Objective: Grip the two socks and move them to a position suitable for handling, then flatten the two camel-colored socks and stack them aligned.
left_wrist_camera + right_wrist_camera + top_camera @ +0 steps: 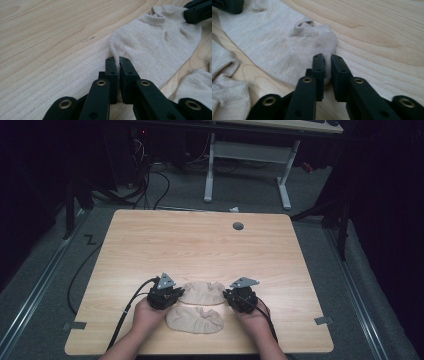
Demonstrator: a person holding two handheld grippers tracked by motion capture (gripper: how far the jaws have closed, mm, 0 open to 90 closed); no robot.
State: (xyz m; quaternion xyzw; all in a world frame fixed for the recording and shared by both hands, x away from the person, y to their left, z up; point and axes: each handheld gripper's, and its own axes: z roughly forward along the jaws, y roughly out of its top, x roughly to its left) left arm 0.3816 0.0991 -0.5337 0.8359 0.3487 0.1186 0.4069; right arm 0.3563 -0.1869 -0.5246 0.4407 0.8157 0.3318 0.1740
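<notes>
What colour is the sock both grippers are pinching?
The sock is plain beige, with no pattern; it shows best in the left gripper view.

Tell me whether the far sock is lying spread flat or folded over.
Spread flat. The far sock lies in a single layer on the table, with the left gripper and right gripper each pinching one end.

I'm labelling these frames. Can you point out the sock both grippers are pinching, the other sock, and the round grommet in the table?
pinched sock (160, 47): left gripper view, its middle.
other sock (195, 319): high view, its middle.
grommet (238, 226): high view, its centre.
</notes>
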